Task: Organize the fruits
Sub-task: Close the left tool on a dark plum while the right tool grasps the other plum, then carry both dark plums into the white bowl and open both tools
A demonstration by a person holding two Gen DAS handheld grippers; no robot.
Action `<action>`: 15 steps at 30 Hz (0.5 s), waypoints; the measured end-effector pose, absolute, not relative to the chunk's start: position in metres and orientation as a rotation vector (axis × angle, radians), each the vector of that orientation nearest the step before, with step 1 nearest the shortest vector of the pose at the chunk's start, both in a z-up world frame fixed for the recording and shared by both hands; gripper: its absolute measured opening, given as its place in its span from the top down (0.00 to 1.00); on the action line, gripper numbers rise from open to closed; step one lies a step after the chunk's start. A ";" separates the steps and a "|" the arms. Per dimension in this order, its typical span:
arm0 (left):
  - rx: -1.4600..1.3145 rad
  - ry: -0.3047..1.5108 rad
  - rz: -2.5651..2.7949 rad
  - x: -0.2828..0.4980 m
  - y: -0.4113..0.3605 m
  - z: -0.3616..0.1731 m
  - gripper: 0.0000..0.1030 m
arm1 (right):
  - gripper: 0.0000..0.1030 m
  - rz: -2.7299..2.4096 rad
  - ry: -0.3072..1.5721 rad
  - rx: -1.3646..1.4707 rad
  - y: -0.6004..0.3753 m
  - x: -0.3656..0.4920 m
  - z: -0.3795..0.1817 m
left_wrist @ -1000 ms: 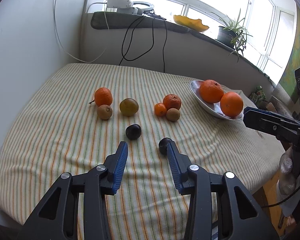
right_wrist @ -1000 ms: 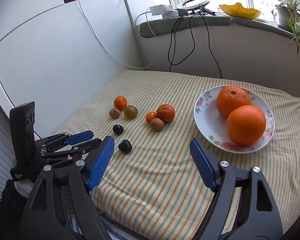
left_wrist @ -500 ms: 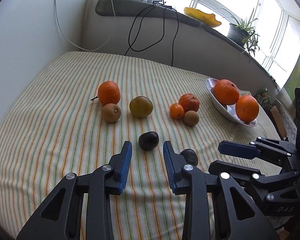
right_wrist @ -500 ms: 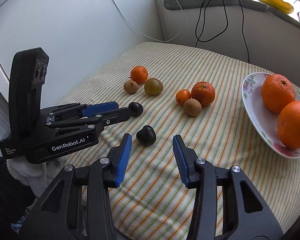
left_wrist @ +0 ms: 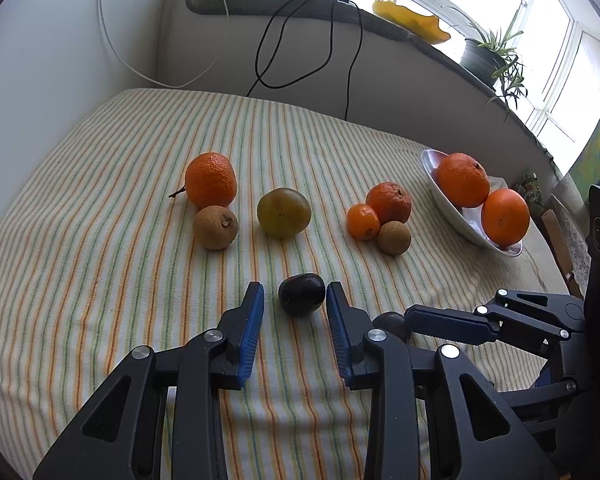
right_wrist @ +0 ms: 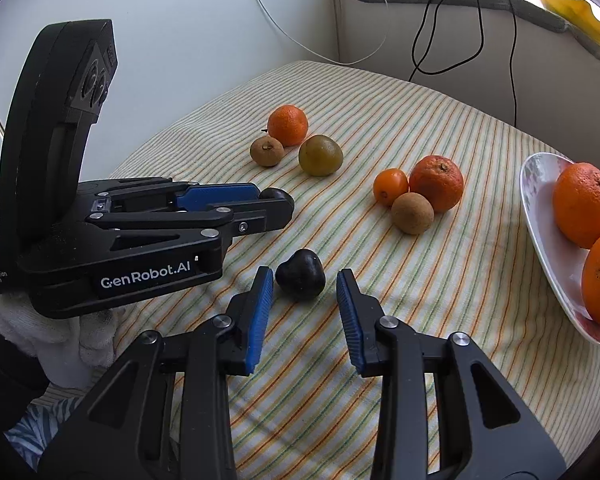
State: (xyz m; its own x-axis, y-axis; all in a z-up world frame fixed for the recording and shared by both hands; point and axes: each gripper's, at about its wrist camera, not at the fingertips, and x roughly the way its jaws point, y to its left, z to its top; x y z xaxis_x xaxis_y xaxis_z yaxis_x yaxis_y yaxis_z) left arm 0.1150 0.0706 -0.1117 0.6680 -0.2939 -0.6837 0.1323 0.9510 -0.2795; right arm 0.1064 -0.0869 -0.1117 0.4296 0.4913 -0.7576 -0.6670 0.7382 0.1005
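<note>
Striped cloth (left_wrist: pixel 100 280) w/ orange oranges (left_wrist: pixel 464 179), dark plums (left_wrist: pixel 301 293).

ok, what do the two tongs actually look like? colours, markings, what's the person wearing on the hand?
Both tongs, left and right, are black plastic with angular cut-out arms, silver rivets and ribbed blue pads. In the right wrist view the left unit's side reads "GenRobot.AI" in white, with small "Data Acquisition System" lettering, under a curved black camera housing. A white fuzzy glove shows below it. No cables visible on either.

striped cloth (left_wrist: pixel 100 240), black cables (left_wrist: pixel 300 40), potted plant (left_wrist: pixel 488 56) on windowsill, yellow dish (left_wrist: pixel 412 20)
</note>
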 end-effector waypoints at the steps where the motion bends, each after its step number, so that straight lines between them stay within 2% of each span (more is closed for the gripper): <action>1: -0.212 0.806 -0.241 0.116 0.070 -0.112 0.70 | 0.67 0.728 0.861 -0.233 -0.085 0.107 -0.113; 7: -0.189 0.810 -0.242 0.119 0.067 -0.113 0.79 | 0.73 0.721 0.862 -0.242 -0.080 0.108 -0.115; 15: -0.179 0.797 -0.237 0.117 0.064 -0.112 0.79 | 0.75 0.725 0.861 -0.211 -0.086 0.105 -0.112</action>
State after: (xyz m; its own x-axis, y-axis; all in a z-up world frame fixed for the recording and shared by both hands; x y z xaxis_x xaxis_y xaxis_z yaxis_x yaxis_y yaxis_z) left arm 0.1173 0.0641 -0.1118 0.6743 -0.2770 -0.6845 0.1426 0.9584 -0.2474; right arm 0.1050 -0.0856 -0.1122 0.4332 0.4950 -0.7532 -0.6578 0.7449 0.1113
